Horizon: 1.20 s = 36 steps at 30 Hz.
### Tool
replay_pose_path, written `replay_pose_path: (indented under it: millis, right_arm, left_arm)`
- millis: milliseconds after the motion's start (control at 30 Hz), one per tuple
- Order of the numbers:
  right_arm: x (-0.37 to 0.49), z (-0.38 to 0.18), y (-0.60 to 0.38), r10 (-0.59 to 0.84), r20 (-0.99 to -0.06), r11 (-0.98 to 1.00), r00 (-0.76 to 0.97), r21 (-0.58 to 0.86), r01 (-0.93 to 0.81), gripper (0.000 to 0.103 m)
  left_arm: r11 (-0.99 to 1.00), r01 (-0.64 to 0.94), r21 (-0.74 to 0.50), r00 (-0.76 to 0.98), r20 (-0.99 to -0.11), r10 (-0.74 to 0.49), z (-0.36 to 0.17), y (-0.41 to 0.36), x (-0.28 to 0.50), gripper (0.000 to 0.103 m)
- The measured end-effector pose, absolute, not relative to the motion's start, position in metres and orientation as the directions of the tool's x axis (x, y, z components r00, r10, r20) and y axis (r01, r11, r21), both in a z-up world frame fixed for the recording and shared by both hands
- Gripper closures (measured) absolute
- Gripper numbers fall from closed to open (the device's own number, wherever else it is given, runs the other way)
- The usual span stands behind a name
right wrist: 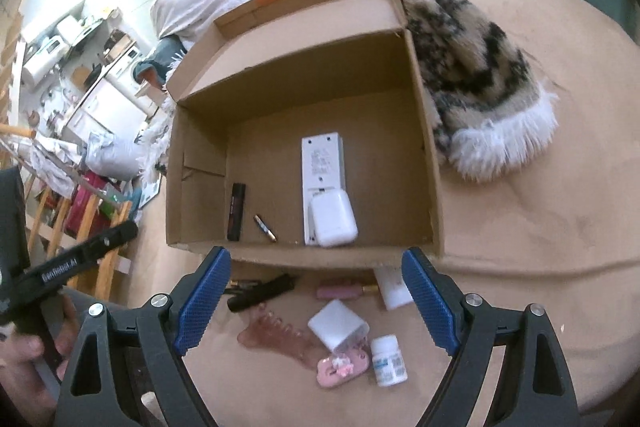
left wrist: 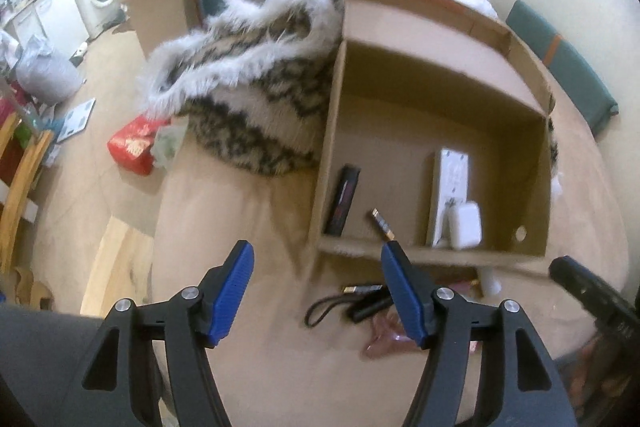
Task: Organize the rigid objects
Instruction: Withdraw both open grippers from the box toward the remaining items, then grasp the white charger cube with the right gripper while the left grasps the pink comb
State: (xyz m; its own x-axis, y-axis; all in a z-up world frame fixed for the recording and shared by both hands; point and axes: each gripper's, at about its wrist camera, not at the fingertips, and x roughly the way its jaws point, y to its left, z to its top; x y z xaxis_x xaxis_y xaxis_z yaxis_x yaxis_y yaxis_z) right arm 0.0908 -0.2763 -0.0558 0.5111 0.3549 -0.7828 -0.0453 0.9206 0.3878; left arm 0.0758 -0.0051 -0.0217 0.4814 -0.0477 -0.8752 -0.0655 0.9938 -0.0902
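Right wrist view: both the right gripper (right wrist: 316, 291) and left gripper (left wrist: 316, 291) are spread and empty, between picks. Brown cardboard box (right wrist: 424, 147) holds four items (more wait just outside); white pill bottle (right wrist: 388, 361) looks easiest next.

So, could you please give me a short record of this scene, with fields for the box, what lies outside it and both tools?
surface: bed
box: open cardboard box
in box: white remote; white case leaning on it; black tube; small pen
outside box: pink comb, white pill bottle, white cube, black pouch
left tool: open, empty
right tool: open, empty
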Motion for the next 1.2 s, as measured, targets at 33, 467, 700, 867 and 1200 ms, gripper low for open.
replay_pose_path:
  millis: [33, 467, 700, 867, 1200]
  right_arm:
    - [0.089, -0.057, -0.276, 0.354, -0.784, 0.921, 0.510, 0.388, -0.043, 0.011]
    - [0.085, -0.084, -0.287, 0.333, -0.832, 0.928, 0.444, 0.372, 0.001, 0.011]
    - [0.100, -0.107, -0.281, 0.372, -0.856, 0.913, 0.359, 0.408, 0.026, 0.011]
    - [0.108, -0.137, -0.270, 0.409, -0.885, 0.902, 0.221, 0.429, 0.051, 0.011]
    - [0.127, -0.178, -0.213, 0.271, -0.962, 0.947, 0.027, 0.261, -0.185, 0.025]
  left_arm:
    - [0.994, -0.067, -0.088, 0.478, -0.877, -0.045, -0.025, -0.004, 0.073, 0.040]
    - [0.991, -0.115, -0.062, 0.403, -0.915, -0.010, -0.058, 0.011, 0.070, 0.040]
    - [0.988, -0.134, -0.082, 0.366, -0.930, -0.027, -0.067, 0.010, 0.077, 0.040]
    - [0.989, -0.120, -0.089, 0.343, -0.938, -0.043, -0.071, 0.004, 0.076, 0.040]
    - [0.990, -0.116, -0.081, 0.326, -0.945, -0.039, -0.077, 0.004, 0.078, 0.040]
